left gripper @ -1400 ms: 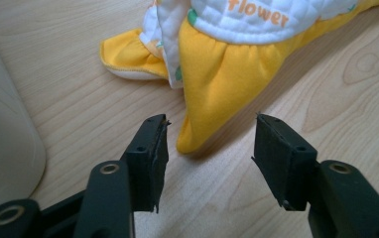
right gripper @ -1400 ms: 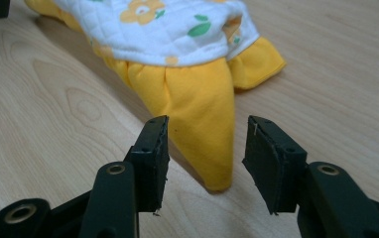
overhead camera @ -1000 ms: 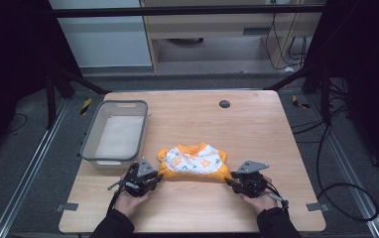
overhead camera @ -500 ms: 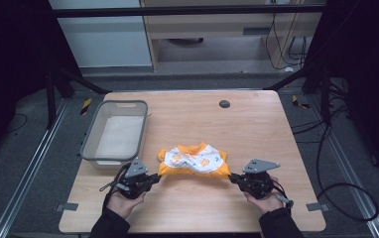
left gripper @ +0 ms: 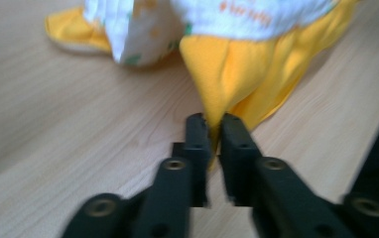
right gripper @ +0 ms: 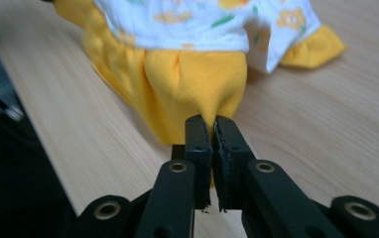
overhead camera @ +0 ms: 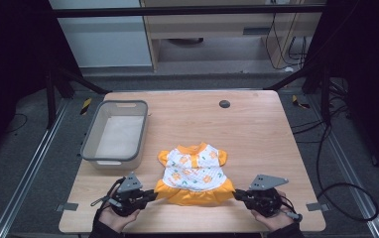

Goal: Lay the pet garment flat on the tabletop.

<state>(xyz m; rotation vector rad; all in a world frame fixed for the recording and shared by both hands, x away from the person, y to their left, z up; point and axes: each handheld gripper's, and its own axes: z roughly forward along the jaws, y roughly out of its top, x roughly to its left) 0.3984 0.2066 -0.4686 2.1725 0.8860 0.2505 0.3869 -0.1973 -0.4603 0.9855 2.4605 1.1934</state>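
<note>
On a wooden tabletop (overhead camera: 257,129), a small orange-and-white dress (overhead camera: 195,171) lies near the front edge, left gripper (overhead camera: 153,195) and right gripper (overhead camera: 236,195) each clamped on a hem corner; even outward tension should keep it flat.

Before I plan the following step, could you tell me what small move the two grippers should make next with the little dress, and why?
Probably lower it and let go. The left gripper and right gripper each pinch a corner of the orange hem, and the dress is already spread flat, collar away from the person, on the table.
</note>
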